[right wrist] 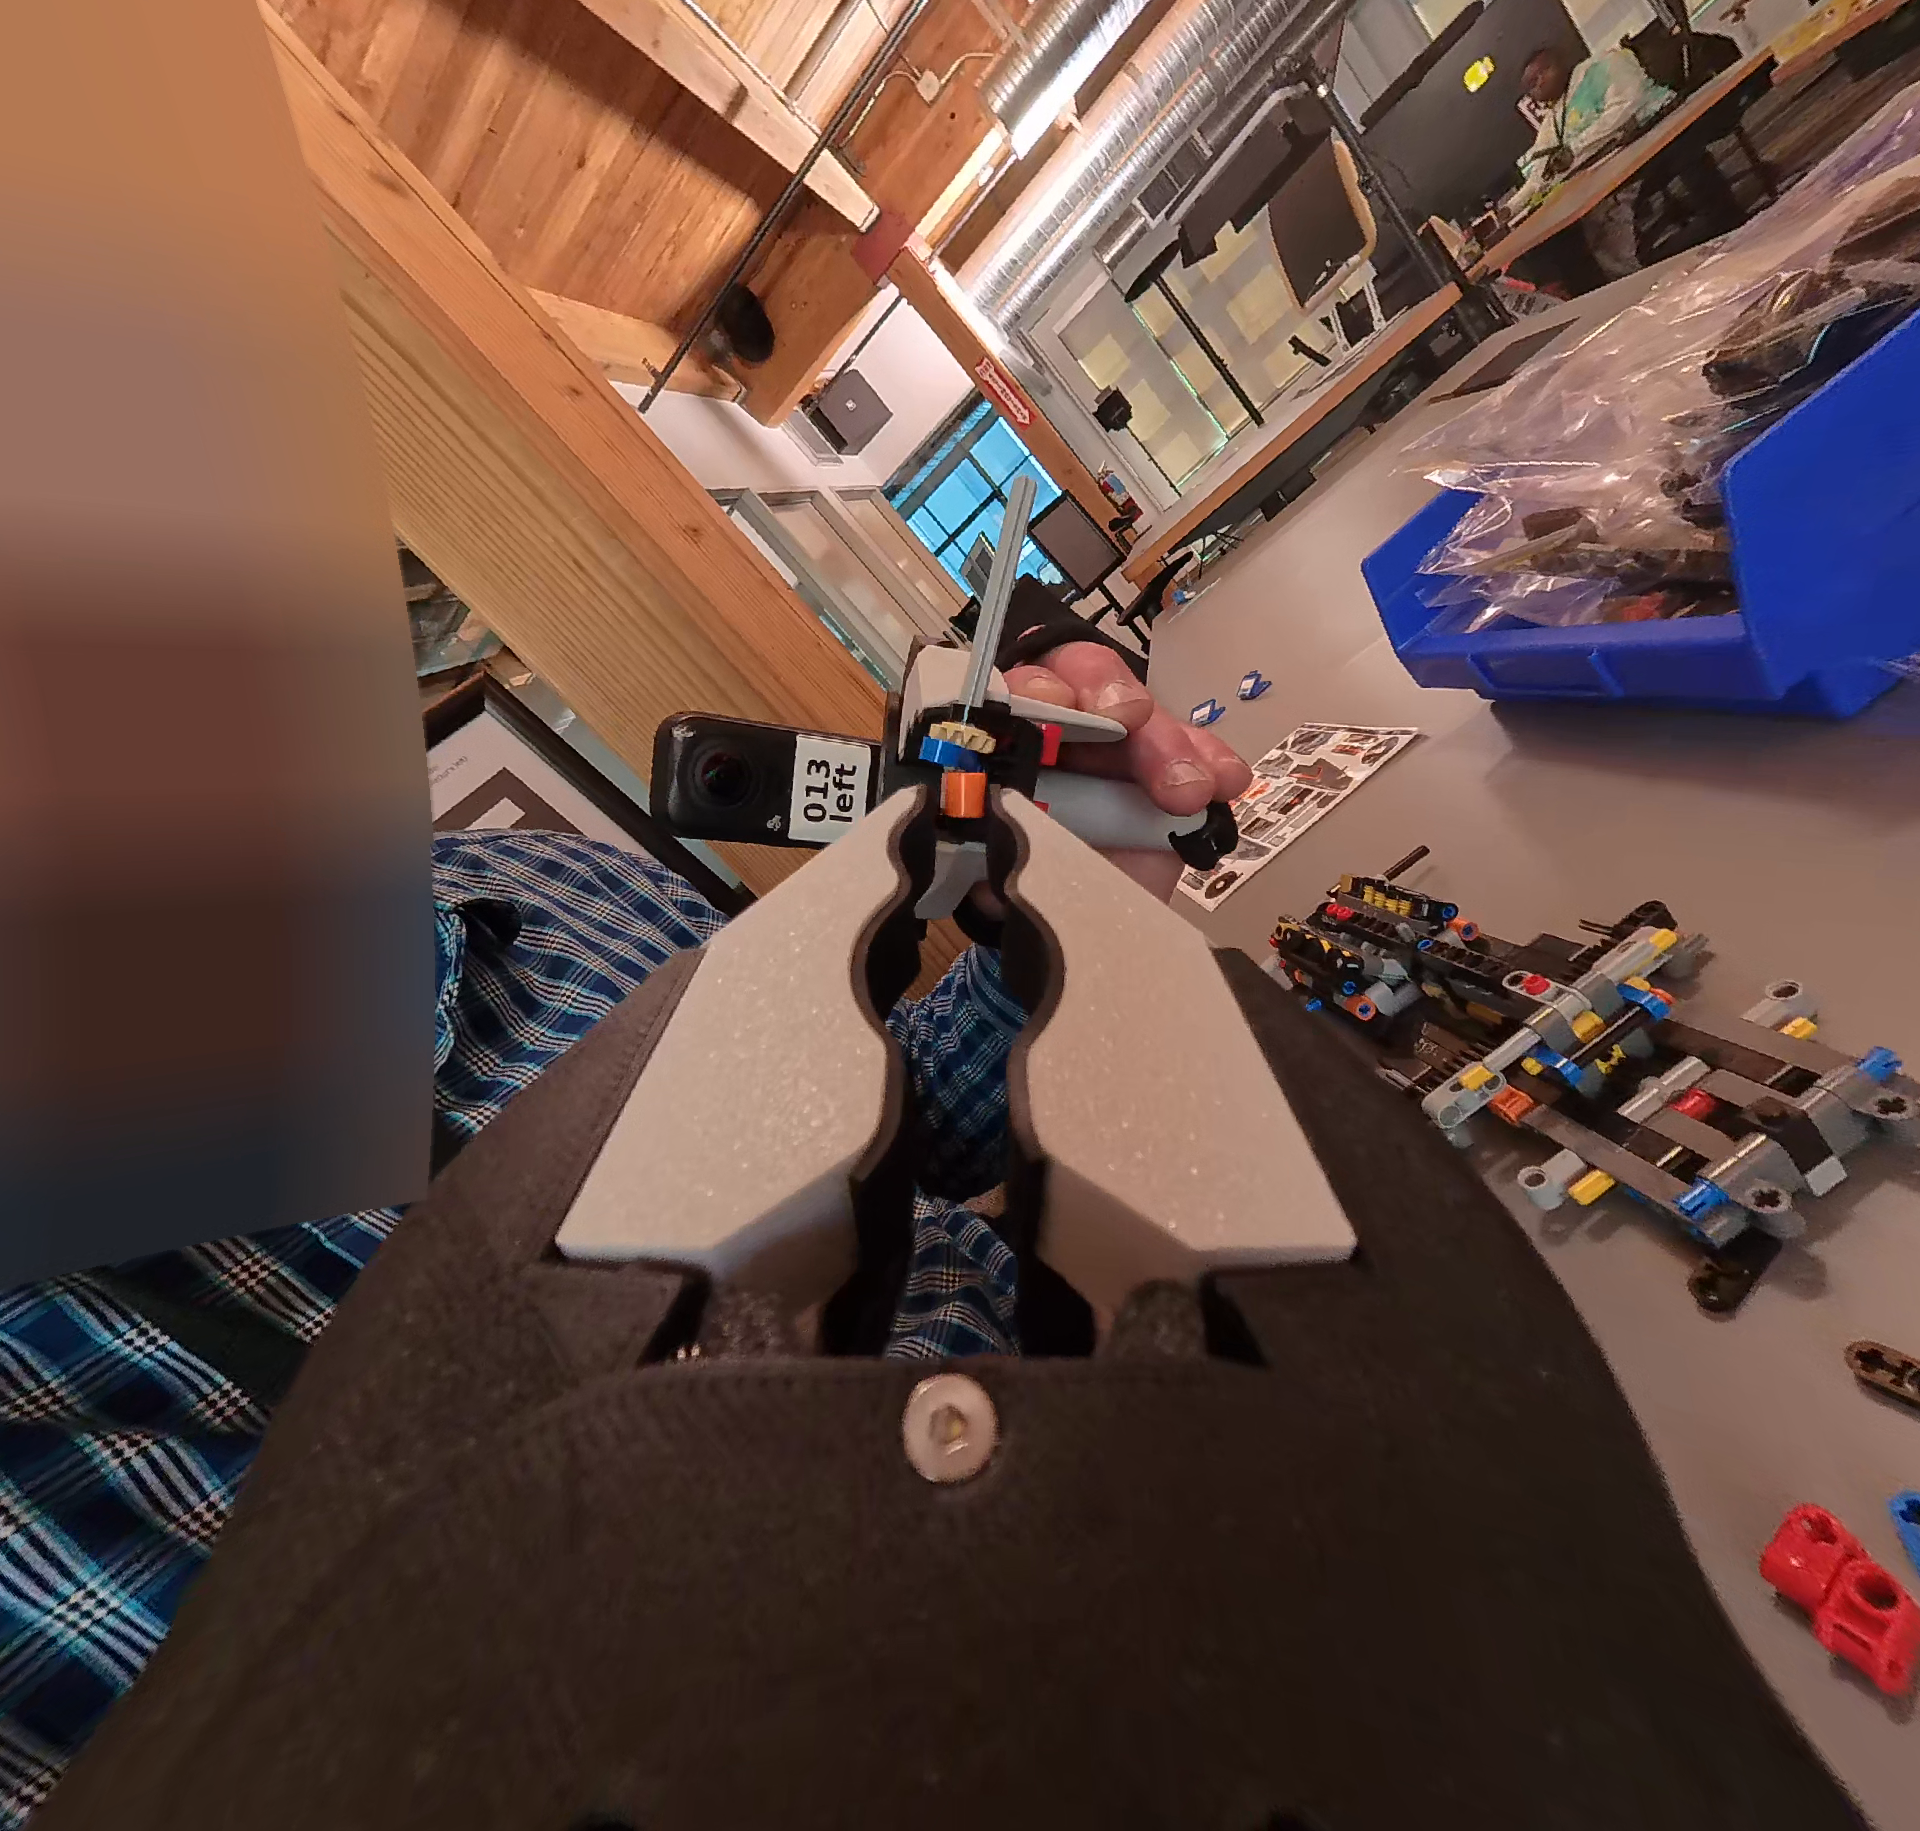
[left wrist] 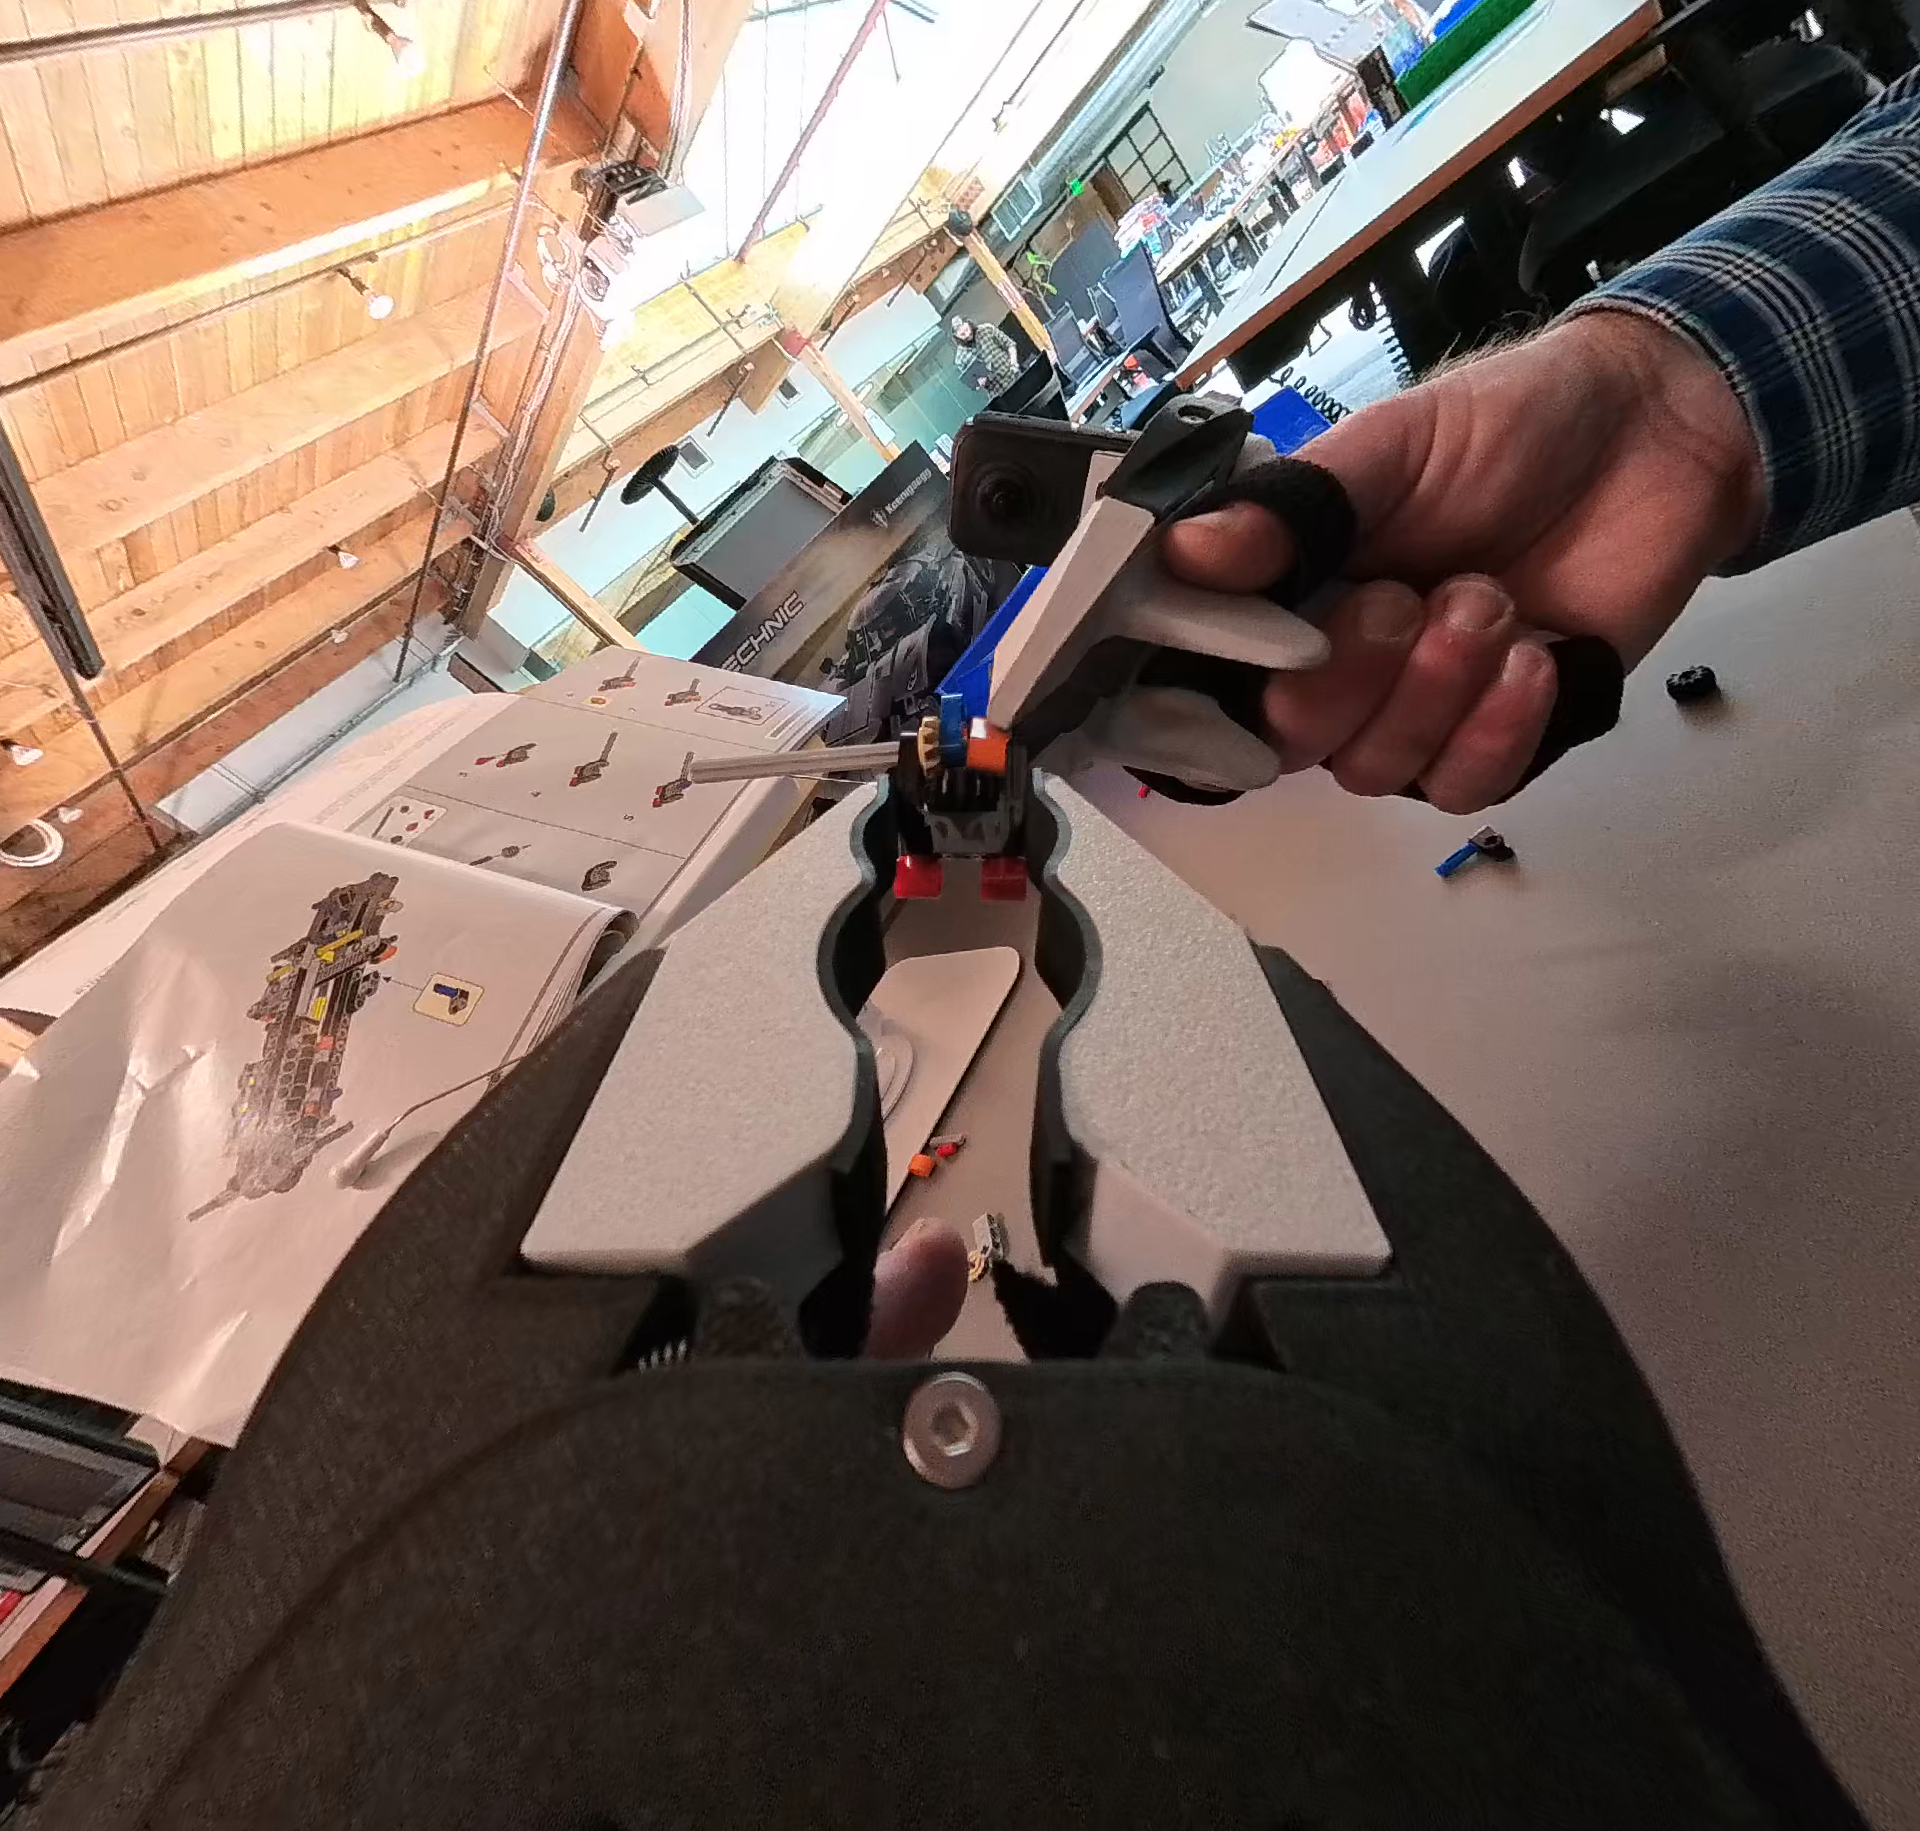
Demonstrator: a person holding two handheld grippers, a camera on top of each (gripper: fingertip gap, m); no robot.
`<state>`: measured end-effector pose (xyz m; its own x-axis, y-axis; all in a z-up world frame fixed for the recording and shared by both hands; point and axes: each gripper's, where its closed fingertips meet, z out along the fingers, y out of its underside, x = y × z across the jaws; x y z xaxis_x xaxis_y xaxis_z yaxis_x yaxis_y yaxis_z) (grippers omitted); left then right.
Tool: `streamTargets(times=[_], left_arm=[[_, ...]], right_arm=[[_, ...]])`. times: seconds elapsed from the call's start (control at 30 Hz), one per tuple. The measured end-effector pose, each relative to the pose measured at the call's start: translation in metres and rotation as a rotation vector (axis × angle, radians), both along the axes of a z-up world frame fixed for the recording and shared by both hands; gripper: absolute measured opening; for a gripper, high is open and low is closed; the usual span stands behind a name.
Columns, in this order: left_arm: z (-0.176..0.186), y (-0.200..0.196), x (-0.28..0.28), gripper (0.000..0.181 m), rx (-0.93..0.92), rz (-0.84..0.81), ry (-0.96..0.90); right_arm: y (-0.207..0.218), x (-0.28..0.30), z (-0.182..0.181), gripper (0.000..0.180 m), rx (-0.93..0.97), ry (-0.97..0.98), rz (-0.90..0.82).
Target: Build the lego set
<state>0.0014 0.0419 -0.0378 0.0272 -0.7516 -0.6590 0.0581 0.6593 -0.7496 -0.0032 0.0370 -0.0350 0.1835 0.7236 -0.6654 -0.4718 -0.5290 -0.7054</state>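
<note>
While tilted, both hand-held grippers (left wrist: pixel 961 825) (right wrist: pixel 961 825) pinch one subassembly (left wrist: pixel 961 794)

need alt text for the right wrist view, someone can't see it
The right tongs close on a small lego sub-assembly with an orange piece and a long grey axle, held from the far side by the left tongs. A partly built chassis and a blue bin sit on the grey table.

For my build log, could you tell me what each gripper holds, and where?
Both grip one small lego sub-assembly: the left gripper clamps its dark body above the red connectors, and the right gripper pinches its orange bush end.
</note>
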Motion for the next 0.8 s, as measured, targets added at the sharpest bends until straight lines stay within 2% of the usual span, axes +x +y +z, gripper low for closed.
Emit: streamTargets(times=[0.27,0.8], left_arm=[[0.000,0.000,0.001,0.022,0.016,0.022,0.010],[-0.009,0.008,0.008,0.022,0.111,0.159,0.098]], right_arm=[[-0.001,0.001,0.000,0.004,0.024,-0.059,-0.039],[0.007,0.009,-0.011,0.005,0.029,-0.290,-0.242]])
